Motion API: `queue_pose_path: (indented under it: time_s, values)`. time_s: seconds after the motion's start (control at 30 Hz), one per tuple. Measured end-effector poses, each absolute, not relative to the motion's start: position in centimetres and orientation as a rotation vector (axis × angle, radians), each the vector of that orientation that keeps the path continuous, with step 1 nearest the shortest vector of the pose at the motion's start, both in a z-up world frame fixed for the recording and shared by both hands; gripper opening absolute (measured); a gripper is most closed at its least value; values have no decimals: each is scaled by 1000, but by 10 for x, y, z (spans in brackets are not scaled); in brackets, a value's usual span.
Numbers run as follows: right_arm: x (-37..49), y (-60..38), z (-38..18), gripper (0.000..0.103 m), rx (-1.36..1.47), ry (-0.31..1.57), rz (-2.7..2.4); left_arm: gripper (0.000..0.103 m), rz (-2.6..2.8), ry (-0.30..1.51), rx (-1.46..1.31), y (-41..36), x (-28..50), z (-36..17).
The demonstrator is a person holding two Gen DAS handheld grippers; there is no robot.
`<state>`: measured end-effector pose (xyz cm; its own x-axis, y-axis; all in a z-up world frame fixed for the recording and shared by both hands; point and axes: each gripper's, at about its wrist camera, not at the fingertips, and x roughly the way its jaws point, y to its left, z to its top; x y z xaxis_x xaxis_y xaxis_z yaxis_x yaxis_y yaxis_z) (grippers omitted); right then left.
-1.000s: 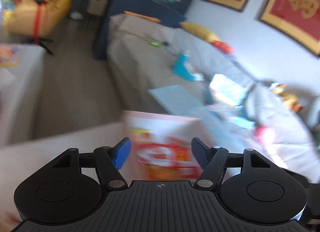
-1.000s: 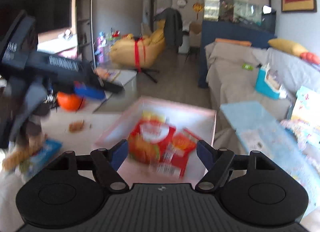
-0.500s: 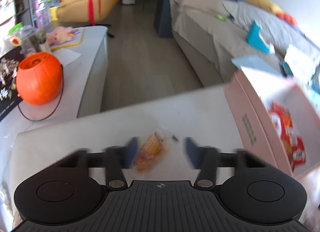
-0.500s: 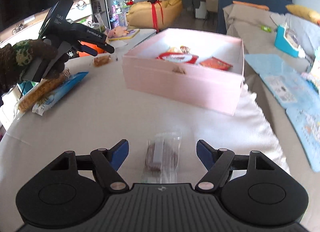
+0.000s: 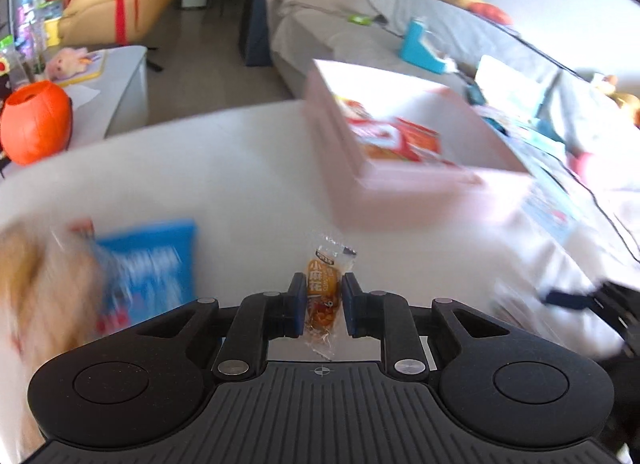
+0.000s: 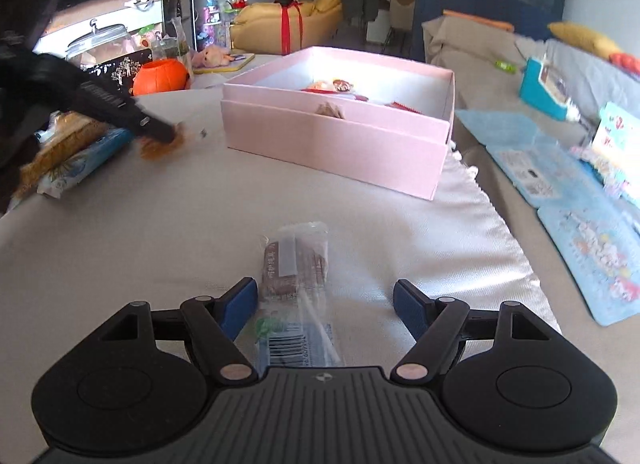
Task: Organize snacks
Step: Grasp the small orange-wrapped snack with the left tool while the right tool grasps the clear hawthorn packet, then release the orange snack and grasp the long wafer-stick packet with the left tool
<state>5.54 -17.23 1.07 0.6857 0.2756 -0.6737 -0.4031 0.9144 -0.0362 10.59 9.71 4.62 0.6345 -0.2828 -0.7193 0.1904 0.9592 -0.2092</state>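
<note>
The left gripper [image 5: 322, 306] is clamped on a small orange snack packet [image 5: 322, 296]; both blue pads [image 5: 297, 304] press the packet's sides, and its clear crimped ends stick out above and below the jaws. In the right wrist view the same gripper [image 6: 170, 135] shows at far left above the table [image 6: 160, 224], its tip blurred, with the orange packet [image 6: 160, 146] at its end (whether the packet touches the cloth cannot be told).

The right gripper [image 6: 326, 304] has its jaws standing wide; a clear-wrapped brown bar [image 6: 294, 264] lies flat on the table between them, closer to the left finger [image 6: 239, 306]; the pads do not press it; its barcode end runs under the gripper body.

The pink box [image 6: 340, 140] sits open on the table beyond both grippers, near the table's right edge; red and orange snack bags [image 5: 394, 140] lie inside it. A blue packet [image 5: 152, 264] lies on the table to the left of the left gripper, blurred in that view; in the right wrist view it [image 6: 86, 160] lies at the table's left edge with a long tan snack [image 6: 60, 146] on or just beside it.

An orange pumpkin bucket [image 6: 160, 76] stands on a lower white surface behind the table; a sofa [image 5: 360, 36] runs along the right side, and a teal box [image 6: 546, 88] sits on it.
</note>
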Motion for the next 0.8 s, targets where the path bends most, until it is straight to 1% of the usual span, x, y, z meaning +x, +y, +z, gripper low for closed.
queue_pose_path:
  time_s: [0.17,0.3,0.67,0.8]
  values:
    - [56,-167,13,75,-151,737,407,23,-308,863,-148,86,59,40]
    - [49,-155,15,74,-163,729,454,24,-285,865,-140,81,37,32]
    - [46,-143,14,74,-154,743,465,25,-268,863,-173,79,23,27]
    - [43,-141,12,75,-172,731,459,26,-324,844,-242,86,19,31]
